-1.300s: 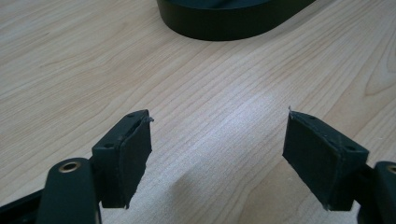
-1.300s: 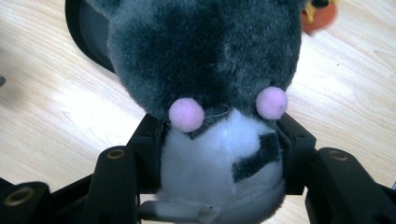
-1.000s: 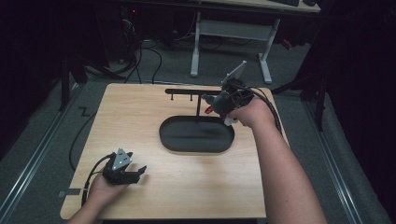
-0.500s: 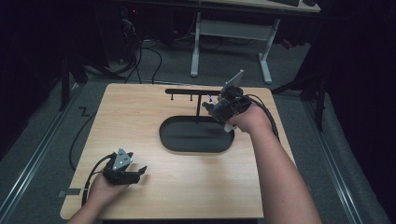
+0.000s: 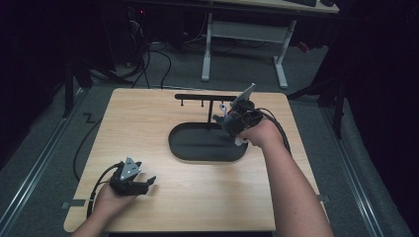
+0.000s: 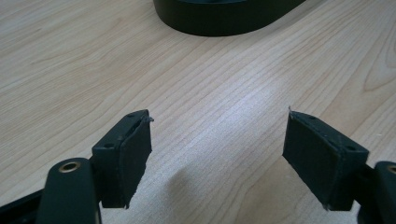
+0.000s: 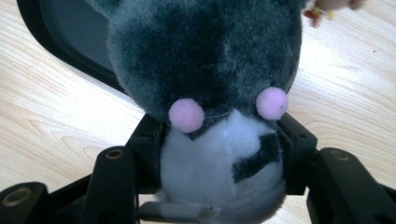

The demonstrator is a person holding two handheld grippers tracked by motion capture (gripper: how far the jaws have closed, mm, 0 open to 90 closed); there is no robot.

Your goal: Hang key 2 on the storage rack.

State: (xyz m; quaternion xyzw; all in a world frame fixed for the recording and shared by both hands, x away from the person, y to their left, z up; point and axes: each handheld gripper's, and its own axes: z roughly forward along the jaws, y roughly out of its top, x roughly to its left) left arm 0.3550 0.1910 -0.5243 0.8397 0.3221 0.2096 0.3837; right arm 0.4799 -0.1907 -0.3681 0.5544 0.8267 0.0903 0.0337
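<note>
Care is called for in the lowering of the plush toy [image 7: 205, 93], which is pinched around its white belly between the jaws of the right gripper [image 5: 232, 121], closed partway and pressing into the fur on both sides. In the high view the toy is held above the right end of the black oval tray [image 5: 185, 148], which lies at the middle of the table [image 5: 207, 197], toward its far edge; a thin black rack [image 5: 205, 97] with small hooks stands just behind it. The step in hand is judged to be the setting of the toy into the tray. It would be done best if the toy were brought inward past the rim, so that it comes down on the tray floor and not on the edge, and if the squeeze were kept until the toy rests. The rack post should be given room, since the soft ears could snag on it. The left gripper [image 5: 133, 180] rests near the near left corner of the table, its jaws wide apart with nothing between them, over bare wood.
</note>
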